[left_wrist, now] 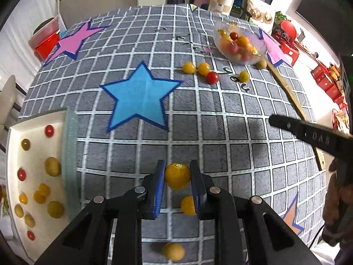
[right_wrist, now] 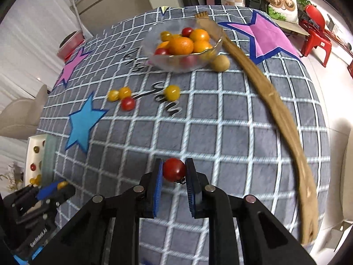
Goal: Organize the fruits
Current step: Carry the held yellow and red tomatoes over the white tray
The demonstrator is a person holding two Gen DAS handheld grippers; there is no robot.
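Note:
My left gripper [left_wrist: 177, 172] is shut on a yellow cherry tomato [left_wrist: 177, 176], held above the grey checked cloth. Two more yellow tomatoes [left_wrist: 188, 205] lie on the cloth under and behind it. My right gripper [right_wrist: 174, 169] is shut on a red cherry tomato [right_wrist: 173, 169] over the cloth. A white tray [left_wrist: 15, 198] at the left edge holds several red and yellow tomatoes. A glass bowl [right_wrist: 154, 60] at the far side holds oranges and tomatoes. A few loose tomatoes [right_wrist: 123, 98] lie between bowl and blue star.
A long wooden back scratcher [right_wrist: 271, 101] runs from the bowl down the cloth's right side. A brownish round fruit [right_wrist: 219, 63] sits beside the bowl. Red stools [right_wrist: 317, 37] and a red-lidded box [left_wrist: 46, 39] stand beyond the table. A person's hand [left_wrist: 337, 198] holds the other gripper at the right.

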